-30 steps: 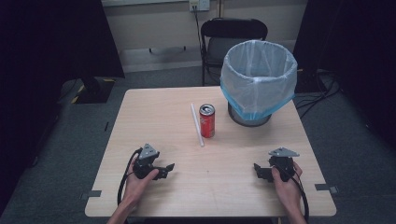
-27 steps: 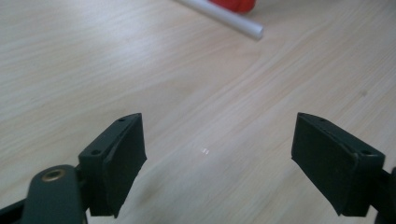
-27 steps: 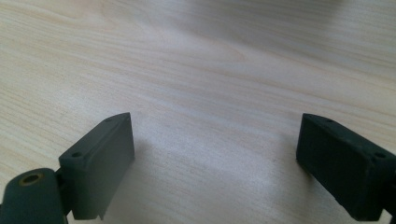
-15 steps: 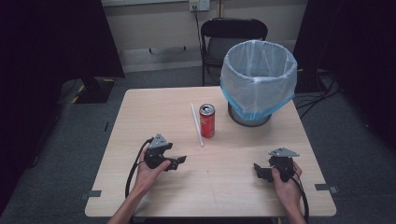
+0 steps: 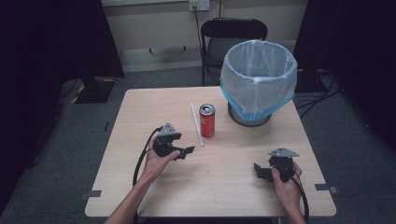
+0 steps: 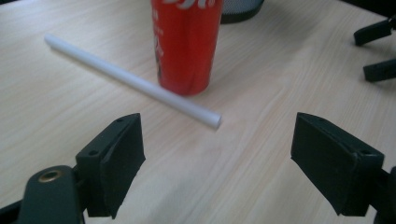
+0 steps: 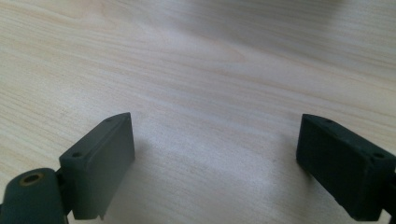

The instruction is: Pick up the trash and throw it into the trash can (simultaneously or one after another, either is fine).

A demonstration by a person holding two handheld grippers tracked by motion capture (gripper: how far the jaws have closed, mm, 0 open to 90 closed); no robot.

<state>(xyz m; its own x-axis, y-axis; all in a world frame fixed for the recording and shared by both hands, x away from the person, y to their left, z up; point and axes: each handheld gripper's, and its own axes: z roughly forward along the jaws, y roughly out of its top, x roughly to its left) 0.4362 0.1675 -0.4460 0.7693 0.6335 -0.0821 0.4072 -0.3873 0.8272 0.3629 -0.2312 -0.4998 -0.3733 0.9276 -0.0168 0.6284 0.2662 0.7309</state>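
Left gripper (image 5: pixel 183 151), spread, faces the straw (image 5: pixel 196 124) lying lengthwise away, seemingly untouched.

Your only lettering is on the red can (image 6: pixel 187 44): white script cut off at the frame's top edge, plus small white print down its side, both unreadable. Nothing else carries text.
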